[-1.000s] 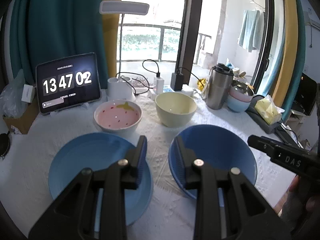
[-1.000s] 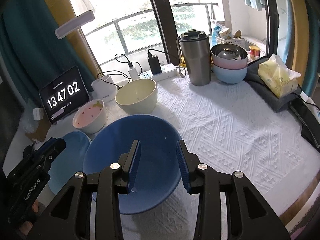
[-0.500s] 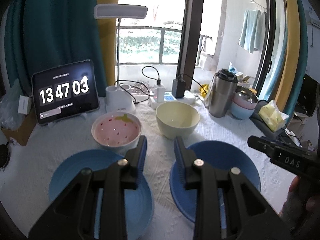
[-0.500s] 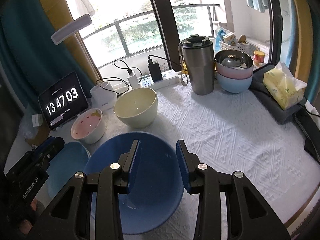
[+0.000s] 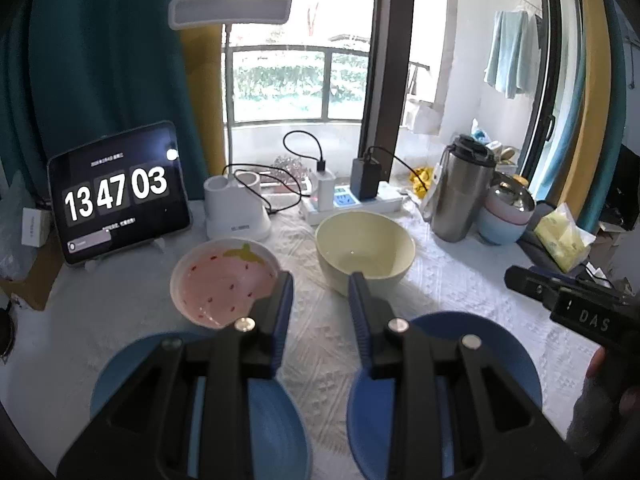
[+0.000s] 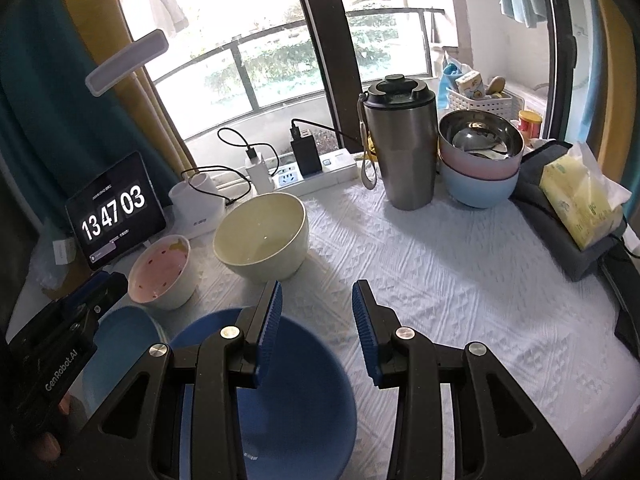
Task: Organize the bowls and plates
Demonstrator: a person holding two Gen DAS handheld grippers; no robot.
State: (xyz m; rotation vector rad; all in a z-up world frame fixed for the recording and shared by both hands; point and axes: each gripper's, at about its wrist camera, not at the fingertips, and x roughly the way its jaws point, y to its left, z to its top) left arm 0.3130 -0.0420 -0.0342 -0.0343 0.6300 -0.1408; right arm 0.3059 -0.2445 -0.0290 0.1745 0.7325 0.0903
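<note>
I have pulled both hands back from the blue plate (image 5: pixel 120 376) and blue bowl (image 6: pixel 304 384), my left gripper (image 5: pixel 320 300) and right gripper (image 6: pixel 316 312) apart and empty, so nothing is stacked yet.

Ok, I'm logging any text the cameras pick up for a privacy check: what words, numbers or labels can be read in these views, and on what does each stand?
"13 47 03": tablet clock.
"DAS": side of the right claw, seen from the left wrist.
"GenRobot.AI": side of the left claw, seen from the right wrist.
Too small or blurred to read: small lines on the tablet, print on the lamp base, the yellow tissue pack and the snack box.
</note>
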